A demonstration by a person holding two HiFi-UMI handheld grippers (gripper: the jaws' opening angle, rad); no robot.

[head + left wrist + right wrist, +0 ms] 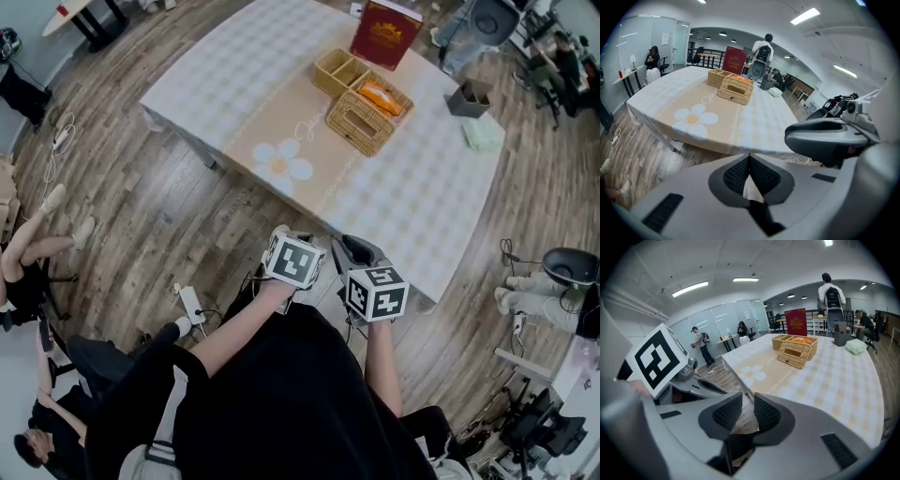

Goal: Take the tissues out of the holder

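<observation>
**Mia:** Where is the thing with the tissues?

**Ben:** See the box-shaped holder woven from light brown straw (pixel 361 122)? It sits on the far part of the big table with the pale checked cloth (pixel 234 84), past the white daisy picture (pixel 284 161). It touches a woven basket with an orange pack in it (pixel 382 97).

**Mia:** Can you see the tissues?

**Ben:** No. Nothing pokes out of the slot on top, so I think they are tucked inside.

**Mia:** Why are the grippers so far from it?

**Ben:** The person stands at the near edge of the table. Both grippers are held low, side by side, well apart from the holder. I think the job has not started.

**Mia:** What are the fingers doing?

**Ben:** The left gripper (pixel 749 157) has its fingers together at the tips, with nothing between them. It has nothing to hold yet. The right gripper (pixel 747 399) has its fingers a little apart, and they are empty too. Maybe it is ready to pinch.

**Mia:** What comes next?

**Ben:** I guess both must reach across the cloth. One could steady the holder so it won't slide. The other could pull the tissues up through the slot.
</observation>
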